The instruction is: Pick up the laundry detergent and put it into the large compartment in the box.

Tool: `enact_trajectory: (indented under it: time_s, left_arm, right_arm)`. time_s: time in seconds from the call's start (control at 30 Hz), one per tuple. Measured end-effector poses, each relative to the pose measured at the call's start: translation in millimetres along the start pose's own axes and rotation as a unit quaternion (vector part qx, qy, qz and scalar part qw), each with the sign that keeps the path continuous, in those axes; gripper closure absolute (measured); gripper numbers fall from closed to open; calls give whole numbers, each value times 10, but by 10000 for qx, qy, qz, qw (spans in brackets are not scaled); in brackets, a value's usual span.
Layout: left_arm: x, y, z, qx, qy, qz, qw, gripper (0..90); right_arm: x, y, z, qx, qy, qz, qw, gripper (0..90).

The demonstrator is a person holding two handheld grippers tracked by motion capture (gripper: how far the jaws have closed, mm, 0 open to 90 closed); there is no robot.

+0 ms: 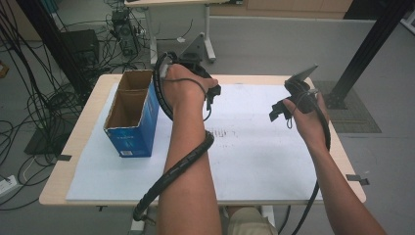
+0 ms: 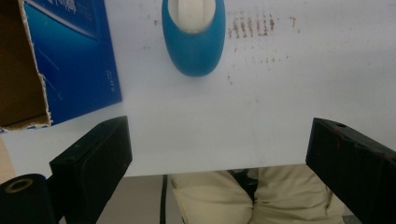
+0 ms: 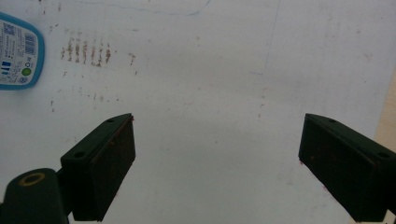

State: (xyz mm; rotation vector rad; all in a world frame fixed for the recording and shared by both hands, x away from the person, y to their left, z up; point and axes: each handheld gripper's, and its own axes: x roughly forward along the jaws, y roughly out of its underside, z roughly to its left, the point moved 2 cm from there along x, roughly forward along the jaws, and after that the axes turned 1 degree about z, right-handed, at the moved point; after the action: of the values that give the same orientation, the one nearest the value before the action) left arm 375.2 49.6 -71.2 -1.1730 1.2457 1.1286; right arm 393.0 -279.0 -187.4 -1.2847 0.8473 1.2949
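Note:
A blue bottle [image 2: 194,42] with a white part lies on the white sheet [image 1: 254,161] ahead of my left gripper [image 2: 219,140]. That gripper's jaws stand wide apart with nothing between them. The right gripper view catches the bottle's labelled end [image 3: 16,51] at its left edge. My right gripper [image 3: 219,140] is open over bare sheet. From above, the left gripper [image 1: 214,95] hovers right of an open blue cardboard box [image 1: 132,117], and the right gripper [image 1: 276,113] is held over the sheet's right part. The left forearm covers the sheet's middle there.
The blue box [image 2: 70,56] is open at the top and brown inside. The wooden table [image 1: 73,147] ends close behind the box. Cables [image 1: 44,98] and black frame posts [image 1: 372,44] stand on the floor around it. The person's trousers [image 2: 219,198] show below the table's near edge.

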Motion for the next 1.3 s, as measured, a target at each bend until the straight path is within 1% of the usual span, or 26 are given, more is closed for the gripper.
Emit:
enact_trajectory:
  time_s: [0.2,0.33,0.4,0.47,0.5,0.53,0.6,0.73,0.77,0.8,0.83,0.87,0.9,1.03,1.07,1.2,1.23,1.3]
  left_arm:
    - [-3,-52,-17,14,-24,-9,10000,72]
    - [-5,-117,-10,-18,-44,-78,10000,70]
    - [0,-145,-9,-14,-57,-60,10000,70]
    - [20,-207,28,-28,-8,-64,10000,70]
    - [20,-207,28,-28,-8,-64,10000,70]
    - [33,-247,48,-56,-22,-47,10000,70]
    - [40,-271,61,-85,-18,-58,9999,70]
    - [53,-378,106,-110,-34,-90,9999,70]
    - [53,-378,106,-110,-34,-90,9999,69]
    - [62,-417,101,-98,-69,-69,9999,69]
    - [69,-473,101,-86,-75,-65,9999,69]
    - [69,-473,101,-86,-75,-65,9999,69]
    - [72,-515,94,-84,-85,-76,9999,69]
    - [57,-601,78,-39,-85,-102,9999,68]
    - [57,-601,78,-39,-85,-102,9999,69]
    - [49,-680,101,-56,-77,-127,9999,70]
    - [53,-701,121,-79,-41,-115,9999,70]
    - [65,-727,120,-81,-75,-90,9999,70]
  right_arm:
    - [-19,-1,24,5,16,-28,10000,110]
    - [-37,3,17,14,-6,-55,10000,110]
    - [-36,8,13,16,-14,-67,10000,110]
    - [-24,10,5,21,-47,-59,10000,110]
    - [-24,10,5,21,-47,-59,10000,110]
    - [-12,10,3,0,-37,-41,10000,110]
    - [-7,9,1,10,-42,-34,10000,110]
    - [-13,3,-1,30,-15,-26,10000,110]
    - [-13,3,-1,30,-15,-26,10000,110]
    - [-18,4,-12,28,-13,-35,10000,110]
    - [-35,1,-43,75,-65,-22,9999,110]
    - [-35,1,-43,75,-65,-22,9999,110]
    - [-54,8,-65,92,-70,-45,9999,110]
    - [-66,5,-104,142,-44,-56,9999,110]
    - [-66,5,-104,142,-44,-56,9999,110]
    - [-56,-2,-140,170,-48,-38,9998,110]
    - [-54,-5,-138,175,-38,-24,9998,111]
    - [-55,-8,-145,176,-39,-14,9998,110]
